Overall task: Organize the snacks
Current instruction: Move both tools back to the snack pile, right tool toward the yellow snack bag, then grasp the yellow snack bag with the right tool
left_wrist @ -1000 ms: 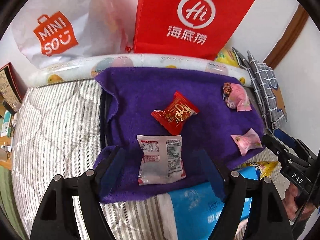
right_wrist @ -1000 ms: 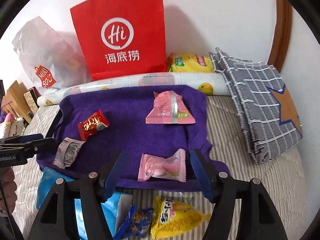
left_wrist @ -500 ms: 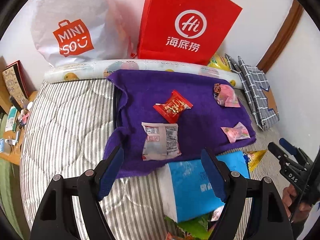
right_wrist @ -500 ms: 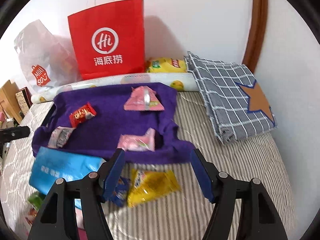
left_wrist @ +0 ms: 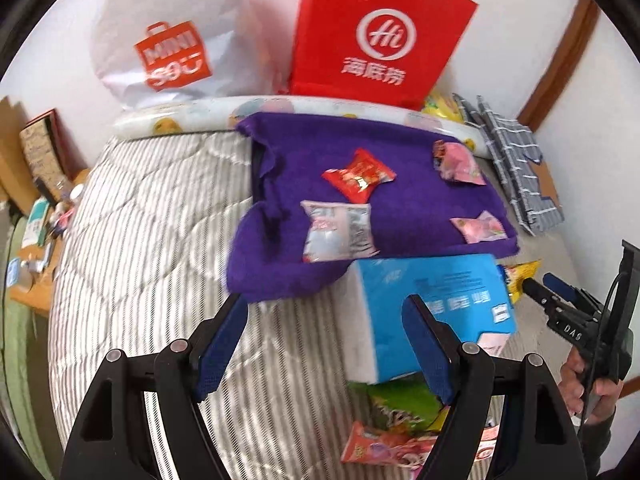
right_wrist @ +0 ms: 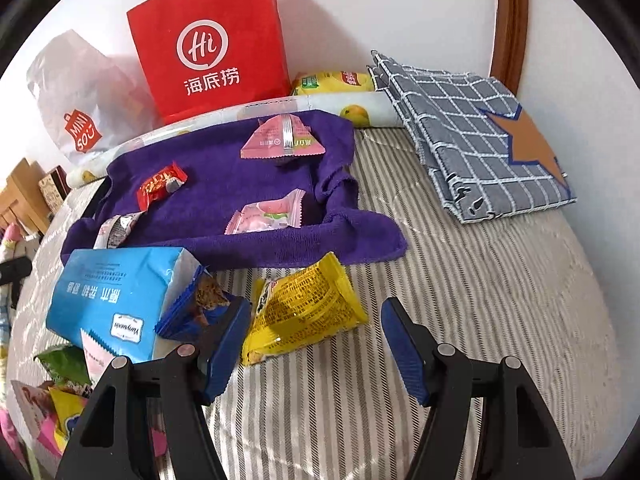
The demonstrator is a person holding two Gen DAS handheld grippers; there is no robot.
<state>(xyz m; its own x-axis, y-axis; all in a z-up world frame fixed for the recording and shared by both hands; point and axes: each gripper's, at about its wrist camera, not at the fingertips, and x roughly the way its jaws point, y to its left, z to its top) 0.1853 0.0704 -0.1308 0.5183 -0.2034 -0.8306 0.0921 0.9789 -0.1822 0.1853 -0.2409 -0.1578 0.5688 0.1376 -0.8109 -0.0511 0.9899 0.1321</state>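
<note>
A purple towel (left_wrist: 404, 216) (right_wrist: 224, 196) lies on the striped bed with a red packet (left_wrist: 358, 176) (right_wrist: 160, 186), a white packet (left_wrist: 338, 232), a pink triangular packet (right_wrist: 282, 138) and a small pink packet (right_wrist: 266, 212) (left_wrist: 480, 226) on it. In front of it sit a blue tissue pack (left_wrist: 432, 304) (right_wrist: 120, 300), a yellow packet (right_wrist: 304, 308) and a blue wrapper (right_wrist: 192, 308). My left gripper (left_wrist: 326, 344) is open over bare bedding beside the tissue pack. My right gripper (right_wrist: 316, 348) is open, nothing between its pads, just in front of the yellow packet.
A red paper bag (right_wrist: 208, 40) and a white plastic bag (left_wrist: 168, 40) stand against the wall. A checked grey cloth (right_wrist: 480, 132) lies at the right. More snack packets (left_wrist: 396, 420) (right_wrist: 52, 396) are heaped near the front edge. A cluttered side table (left_wrist: 36, 220) is at the left.
Both grippers have drawn back from the purple towel toward the near edge. The tissue pack, yellow packet and front heap of snacks have come into view. Both stay open.
</note>
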